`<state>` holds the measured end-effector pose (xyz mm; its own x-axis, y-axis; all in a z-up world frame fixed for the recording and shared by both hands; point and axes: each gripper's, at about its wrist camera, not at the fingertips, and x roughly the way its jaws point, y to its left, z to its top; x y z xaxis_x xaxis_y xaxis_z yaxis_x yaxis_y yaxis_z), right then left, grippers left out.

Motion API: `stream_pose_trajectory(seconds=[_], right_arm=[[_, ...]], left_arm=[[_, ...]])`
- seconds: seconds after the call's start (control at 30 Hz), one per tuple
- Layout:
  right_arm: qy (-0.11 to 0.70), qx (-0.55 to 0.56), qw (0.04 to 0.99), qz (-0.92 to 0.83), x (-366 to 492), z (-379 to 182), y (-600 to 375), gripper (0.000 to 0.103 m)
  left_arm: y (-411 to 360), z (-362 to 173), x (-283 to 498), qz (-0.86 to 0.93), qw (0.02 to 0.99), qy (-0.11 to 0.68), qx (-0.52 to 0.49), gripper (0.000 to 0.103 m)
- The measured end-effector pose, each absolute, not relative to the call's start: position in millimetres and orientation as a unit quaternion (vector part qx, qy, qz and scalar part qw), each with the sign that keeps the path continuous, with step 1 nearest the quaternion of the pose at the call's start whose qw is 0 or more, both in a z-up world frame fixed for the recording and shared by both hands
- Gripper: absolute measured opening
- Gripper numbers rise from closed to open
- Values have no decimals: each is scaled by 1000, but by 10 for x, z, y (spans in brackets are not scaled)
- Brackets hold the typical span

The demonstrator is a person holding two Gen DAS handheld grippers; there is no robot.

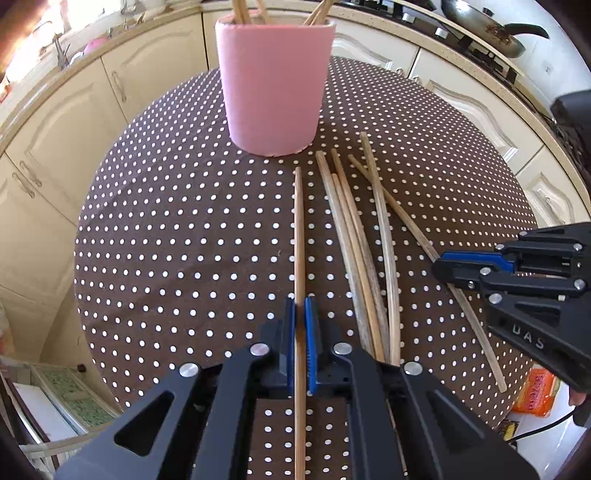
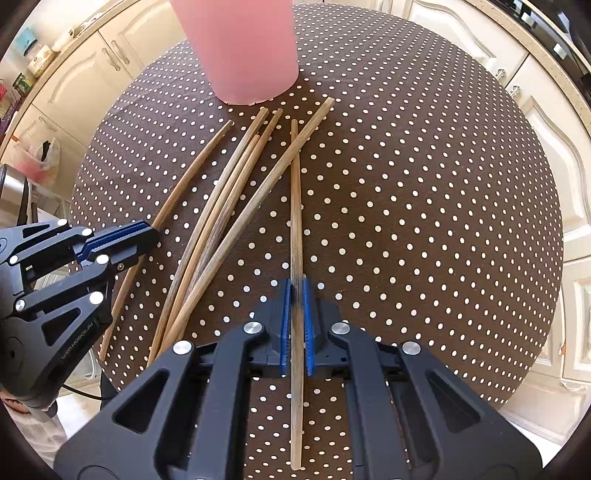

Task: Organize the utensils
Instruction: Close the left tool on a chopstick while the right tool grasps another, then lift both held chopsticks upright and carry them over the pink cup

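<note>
A pink cup (image 1: 273, 85) with several wooden chopsticks standing in it sits at the far side of the round table with a brown dotted cloth (image 1: 166, 240). My left gripper (image 1: 300, 306) is shut on one chopstick (image 1: 300, 229) that points toward the cup. To its right lie three loose chopsticks (image 1: 354, 240) in a bunch. In the right wrist view my right gripper (image 2: 295, 288) is shut on another chopstick (image 2: 295, 203), right of the loose chopsticks (image 2: 221, 206). The pink cup (image 2: 243, 48) stands just beyond the sticks' far ends. The left gripper (image 2: 153, 234) shows at the left edge.
Cream kitchen cabinets (image 1: 66, 122) ring the table on all sides. A hob with a frying pan (image 1: 487, 29) is at the back right. The table's edge drops off close behind both grippers. An orange packet (image 1: 535, 395) lies on the floor at the right.
</note>
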<state>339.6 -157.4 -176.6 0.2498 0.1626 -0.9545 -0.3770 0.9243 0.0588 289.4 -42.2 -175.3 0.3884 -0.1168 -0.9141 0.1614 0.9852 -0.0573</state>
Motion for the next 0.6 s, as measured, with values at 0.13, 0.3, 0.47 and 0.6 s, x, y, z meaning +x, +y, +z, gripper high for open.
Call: stream_pose_trajectory(seconds=[0.13, 0.3, 0.47, 0.6], right_arm=[[583, -79, 791, 168, 3338, -1751, -1736, 7], [578, -74, 795, 165, 3196, -1714, -1981, 7], [558, -113, 804, 176, 3020, -1450, -1960, 6], [548, -142, 812, 144, 2976, -1412, -1935, 6]], left_arm=[[-394, -1672, 2739, -95, 839, 536, 16, 6], [-380, -1523, 2659, -111, 846, 522, -1, 5], [-379, -1411, 2623, -114, 852, 511, -5, 6], [-395, -1373, 2604, -117, 852, 510, -9, 6]])
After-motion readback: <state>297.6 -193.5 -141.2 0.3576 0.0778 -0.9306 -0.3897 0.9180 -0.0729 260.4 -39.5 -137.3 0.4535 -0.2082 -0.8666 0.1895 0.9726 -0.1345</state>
